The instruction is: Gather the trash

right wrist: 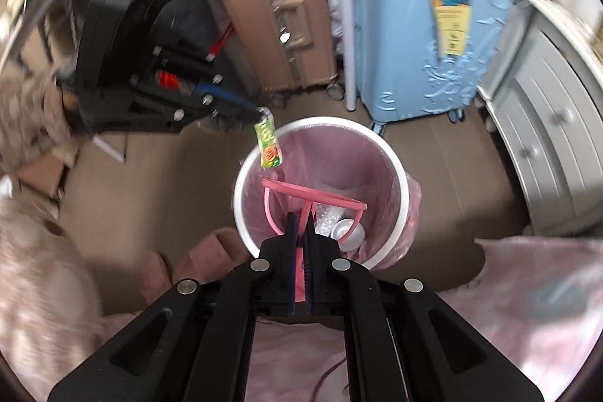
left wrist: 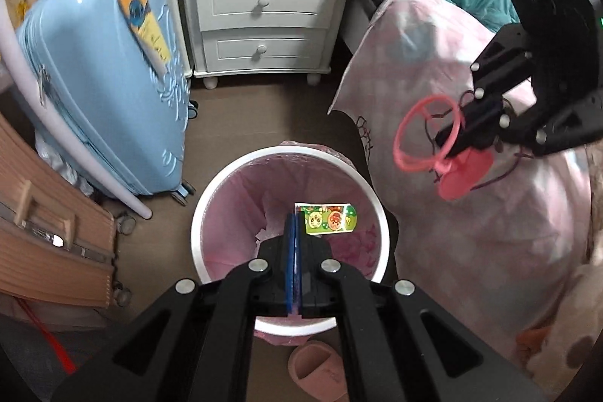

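Observation:
A white bin (left wrist: 196,225) lined with a pink bag stands on the brown floor, seen from above in both views (right wrist: 399,176). My left gripper (left wrist: 295,215) hangs over its opening, shut on a green cartoon wrapper (left wrist: 331,219); from the right wrist view that wrapper (right wrist: 269,145) dangles above the bin's far rim from the left gripper (right wrist: 260,115). My right gripper (right wrist: 300,215) is shut on a pink plastic ring piece (right wrist: 314,196) above the bin. In the left wrist view the right gripper (left wrist: 450,147) holds that pink ring piece (left wrist: 422,138) to the right of the bin, over the bedspread.
A light blue suitcase (left wrist: 101,93) and a tan suitcase (right wrist: 271,6) stand beside the bin. A white nightstand (left wrist: 260,17) is behind it. A pink bedspread (left wrist: 471,213) drapes at the right. A pink slipper (left wrist: 320,372) lies near the bin. White crumpled trash (right wrist: 346,228) lies inside.

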### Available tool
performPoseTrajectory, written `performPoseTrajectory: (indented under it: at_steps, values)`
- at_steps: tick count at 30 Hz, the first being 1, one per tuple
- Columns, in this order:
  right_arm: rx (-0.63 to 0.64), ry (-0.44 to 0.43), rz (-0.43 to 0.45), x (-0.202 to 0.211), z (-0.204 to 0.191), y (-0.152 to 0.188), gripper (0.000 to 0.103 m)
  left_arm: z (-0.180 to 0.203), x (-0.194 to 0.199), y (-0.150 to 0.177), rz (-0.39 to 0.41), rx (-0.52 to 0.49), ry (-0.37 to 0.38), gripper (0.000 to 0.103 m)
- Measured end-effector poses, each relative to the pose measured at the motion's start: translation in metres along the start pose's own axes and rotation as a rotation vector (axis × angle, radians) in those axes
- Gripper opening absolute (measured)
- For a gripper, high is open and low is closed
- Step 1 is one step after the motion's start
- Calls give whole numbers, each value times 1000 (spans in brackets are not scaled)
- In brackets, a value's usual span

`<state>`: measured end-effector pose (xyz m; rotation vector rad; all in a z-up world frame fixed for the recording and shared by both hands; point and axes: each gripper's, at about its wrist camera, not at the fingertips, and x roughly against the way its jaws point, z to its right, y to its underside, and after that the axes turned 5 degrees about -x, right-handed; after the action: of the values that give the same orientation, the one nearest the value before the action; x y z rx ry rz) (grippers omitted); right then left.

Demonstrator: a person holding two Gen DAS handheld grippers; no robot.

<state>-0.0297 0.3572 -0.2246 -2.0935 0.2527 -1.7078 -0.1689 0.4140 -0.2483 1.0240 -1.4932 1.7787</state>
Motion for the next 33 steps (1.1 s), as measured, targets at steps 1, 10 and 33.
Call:
performPoseTrajectory:
  at_steps: [1,10,33]
  values:
    - [19,6,5,-5,1,0,3,-3,-7,2,-5,17,7,6]
    - [72,77,51,-30,15,-2,66,-6,-37,15,-29,76,-45,97]
    - [-260,201,397,156,-11,62,96,44,84,9,33,345,-238,98]
